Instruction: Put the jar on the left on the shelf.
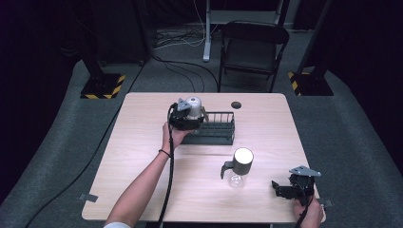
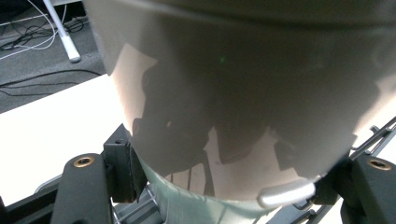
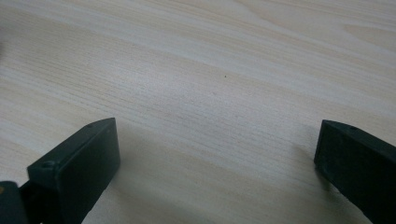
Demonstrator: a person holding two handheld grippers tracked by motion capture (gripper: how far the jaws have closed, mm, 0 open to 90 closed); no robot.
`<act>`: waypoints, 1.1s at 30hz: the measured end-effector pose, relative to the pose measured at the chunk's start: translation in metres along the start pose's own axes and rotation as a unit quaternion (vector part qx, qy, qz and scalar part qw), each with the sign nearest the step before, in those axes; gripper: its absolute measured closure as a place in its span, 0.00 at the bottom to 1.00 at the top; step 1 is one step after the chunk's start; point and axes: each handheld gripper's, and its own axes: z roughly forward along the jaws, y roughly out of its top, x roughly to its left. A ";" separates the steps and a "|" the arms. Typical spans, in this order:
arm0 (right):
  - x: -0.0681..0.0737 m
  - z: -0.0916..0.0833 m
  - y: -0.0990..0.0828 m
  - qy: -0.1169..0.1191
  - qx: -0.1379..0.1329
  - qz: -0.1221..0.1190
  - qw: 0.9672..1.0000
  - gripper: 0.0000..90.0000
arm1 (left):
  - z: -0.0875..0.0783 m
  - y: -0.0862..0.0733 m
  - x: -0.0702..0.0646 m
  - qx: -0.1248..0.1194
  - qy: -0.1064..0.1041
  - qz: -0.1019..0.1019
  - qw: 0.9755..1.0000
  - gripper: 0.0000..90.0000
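My left gripper (image 1: 186, 118) is shut on a shiny metal cup (image 1: 194, 106) at the left end of a black wire rack (image 1: 215, 129). In the left gripper view the cup (image 2: 243, 93) looms close, with a black fingertip (image 2: 122, 168) pressed against its left side; rack wires show beneath. Whether the cup rests on the rack I cannot tell. My right gripper (image 1: 285, 190) stands open near the table's front right corner. Bare wood lies between the spread jaws of that gripper (image 3: 215, 154) in the right gripper view.
A black mug with a white inside (image 1: 241, 161) and a clear glass (image 1: 235, 181) stand together in front of the rack. The wooden table (image 1: 142, 156) has a dark round hole (image 1: 236, 105) at the back. A folding chair (image 1: 252, 47) stands beyond the table.
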 end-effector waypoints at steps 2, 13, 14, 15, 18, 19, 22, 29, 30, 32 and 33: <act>0.000 0.000 0.000 0.000 0.000 0.000 1.000 0.00 | 0.000 0.000 0.000 0.000 0.000 0.000 1.000 0.34; 0.000 0.000 0.000 0.000 0.000 0.000 1.000 0.00 | -0.006 0.005 0.003 0.005 -0.020 -0.008 1.000 0.10; 0.000 0.000 0.000 0.000 0.000 0.000 1.000 0.00 | -0.009 0.006 0.005 0.009 -0.021 -0.009 1.000 0.07; 0.000 0.000 0.000 0.000 0.000 0.000 1.000 0.00 | -0.012 0.007 0.006 0.011 -0.021 -0.010 1.000 0.05; 0.000 0.000 0.000 0.000 0.000 0.000 1.000 0.00 | -0.017 0.008 0.006 0.020 -0.017 -0.009 1.000 0.02; 0.000 0.000 0.000 0.000 0.000 0.000 1.000 0.00 | -0.020 0.008 0.007 0.022 -0.016 -0.008 1.000 0.00; 0.000 0.000 0.000 0.000 0.000 0.000 1.000 0.00 | -0.032 0.006 0.010 0.031 -0.011 -0.002 0.999 0.00; 0.000 0.000 0.000 0.000 0.000 0.000 1.000 0.00 | -0.050 -0.003 0.009 0.045 -0.007 0.012 0.999 0.00; 0.000 0.000 0.000 0.000 0.000 0.000 1.000 0.00 | -0.053 -0.005 0.008 0.047 -0.008 0.015 0.999 0.00; 0.000 0.000 0.000 0.000 0.000 0.000 1.000 0.00 | -0.059 -0.010 0.007 0.052 -0.003 0.024 0.998 0.00; 0.000 0.000 0.000 0.000 0.000 0.000 1.000 0.00 | -0.063 -0.013 0.006 0.053 -0.004 0.027 0.998 0.00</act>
